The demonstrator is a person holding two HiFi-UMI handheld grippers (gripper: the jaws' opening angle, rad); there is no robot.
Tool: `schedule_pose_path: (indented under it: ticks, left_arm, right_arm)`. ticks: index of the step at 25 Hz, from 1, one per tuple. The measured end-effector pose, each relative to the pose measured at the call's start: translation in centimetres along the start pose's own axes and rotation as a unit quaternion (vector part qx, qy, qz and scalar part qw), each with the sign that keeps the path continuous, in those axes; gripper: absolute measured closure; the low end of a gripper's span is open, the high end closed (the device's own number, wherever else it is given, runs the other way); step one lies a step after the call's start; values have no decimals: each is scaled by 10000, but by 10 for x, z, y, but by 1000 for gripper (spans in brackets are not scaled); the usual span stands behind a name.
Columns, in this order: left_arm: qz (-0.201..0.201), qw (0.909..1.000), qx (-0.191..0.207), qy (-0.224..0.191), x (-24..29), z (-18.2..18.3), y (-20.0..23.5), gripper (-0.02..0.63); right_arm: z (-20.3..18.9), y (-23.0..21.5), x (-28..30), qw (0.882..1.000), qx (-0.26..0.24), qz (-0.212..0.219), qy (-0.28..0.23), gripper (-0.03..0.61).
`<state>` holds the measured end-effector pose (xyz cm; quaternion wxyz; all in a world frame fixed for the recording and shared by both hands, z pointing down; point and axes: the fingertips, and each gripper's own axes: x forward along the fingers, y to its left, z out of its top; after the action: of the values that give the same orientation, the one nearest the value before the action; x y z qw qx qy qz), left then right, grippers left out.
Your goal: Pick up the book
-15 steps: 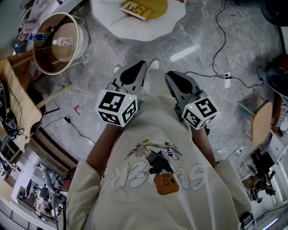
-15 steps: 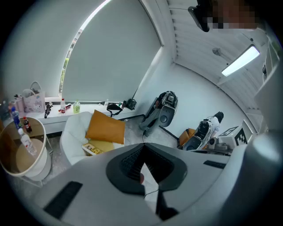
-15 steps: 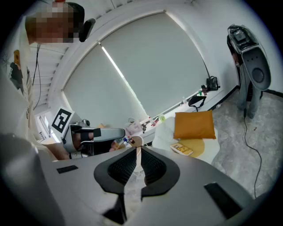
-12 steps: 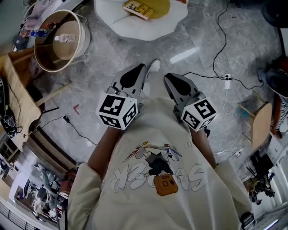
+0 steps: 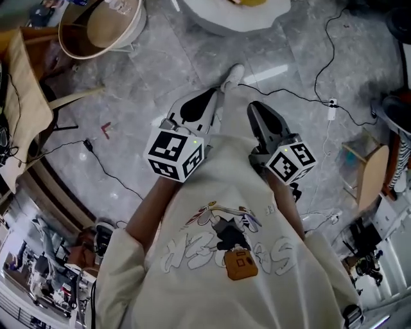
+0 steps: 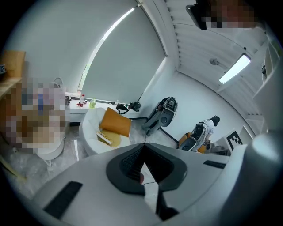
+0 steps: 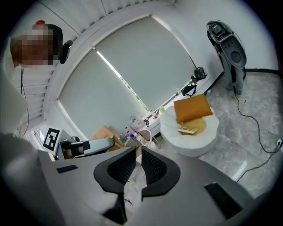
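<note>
1. grey marble-look floor (image 5: 148, 77) fills the top half of the head view, with thin black cables (image 5: 302, 96) running across it at 2 o'clock.
2. person's cream sweatshirt with a cartoon print (image 5: 225, 257) takes up the 6 o'clock half of that view.
3. white round padded chair (image 7: 190, 143) sits at 2 o'clock from the right tongs and 10 o'clock from the left ones. in the head view only its edge (image 5: 225, 19) shows, at 12 o'clock.
4. round pale wooden tub (image 5: 103, 29) is at 11 o'clock in the head view, well apart from the chair.
5. orange square cushion (image 7: 191, 108) leans at the back of the chair seat.
6. left gripper (image 6: 144, 145): tongs pressed together at the tips, nothing between them. in the head view it's just at 11 o'clock of centre.
7. right gripper (image 7: 139, 149): tongs pressed together too, only a sliver of gap, nothing pinched. it's beside the left one, at 1 o'clock of centre.
8. yellow-covered book (image 7: 187, 130) lies flat on the chair's yellow seat pad, at 6 o'clock of the cushion. it's well apart from both grippers.
9. small white power strip (image 5: 332, 110) lies on the floor at 2 o'clock.
</note>
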<state>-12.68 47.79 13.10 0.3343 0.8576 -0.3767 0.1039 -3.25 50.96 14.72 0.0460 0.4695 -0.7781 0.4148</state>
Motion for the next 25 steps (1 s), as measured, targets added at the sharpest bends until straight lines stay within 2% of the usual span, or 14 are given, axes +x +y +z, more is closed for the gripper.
schedule_pose_path:
  ticks: [4, 7, 10, 15, 18, 21, 25]
  left_arm:
    - [-111, 9999, 66, -70, -49, -12, -8, 607]
    - [-114, 9997, 114, -181, -60, -8, -1, 607]
    - [-124, 9996, 62, -250, -58, -3, 8, 607]
    - [-232, 9996, 81, -142, -29, 4, 13, 607]
    - [-122, 9998, 71, -138, -11, 19, 28, 607]
    - [93, 9998, 40, -142, 15, 45, 56, 607]
    - [233, 9996, 88, -156, 69, 96, 71, 607]
  right_arm:
    - [-11, 27, -30, 9992, -85, -175, -341, 525]
    - [-2, 36, -32, 9982, -240, -174, -525, 525]
    - [-1, 40, -22, 9983, -249, -178, -499, 525]
    - [7, 22, -1, 9990, -100, -160, -396, 525]
    - [24, 8, 18, 9992, -24, -115, -393, 525]
    - [53, -11, 48, 9992, 66, -35, -404, 525]
    - [115, -45, 83, 9993, 88, 101, -339, 525]
